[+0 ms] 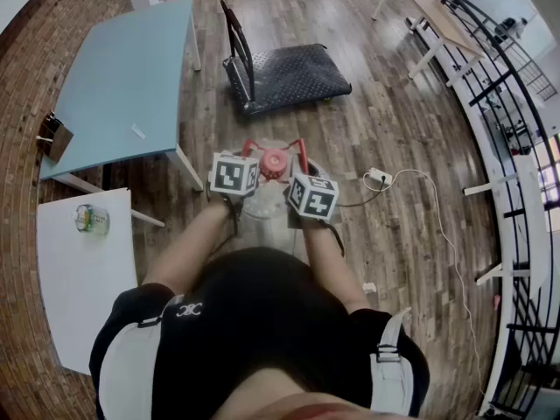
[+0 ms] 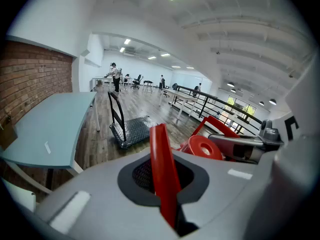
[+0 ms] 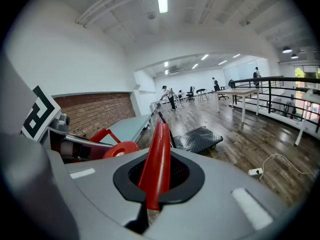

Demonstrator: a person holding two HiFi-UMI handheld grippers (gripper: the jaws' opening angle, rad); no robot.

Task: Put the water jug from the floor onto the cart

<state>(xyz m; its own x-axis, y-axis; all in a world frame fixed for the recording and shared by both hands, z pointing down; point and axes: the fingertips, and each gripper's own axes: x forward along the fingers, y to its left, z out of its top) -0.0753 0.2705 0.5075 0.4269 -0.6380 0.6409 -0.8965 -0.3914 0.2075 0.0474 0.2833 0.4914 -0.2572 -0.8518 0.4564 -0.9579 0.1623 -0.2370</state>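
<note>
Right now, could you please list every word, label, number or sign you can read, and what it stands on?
No word or number reads clearly.
Black-and-white marker cubes, left and right: square patterns, no letters.
Small round container on the white table: label too small.
White emblem on the person's black top: blurred.
</note>
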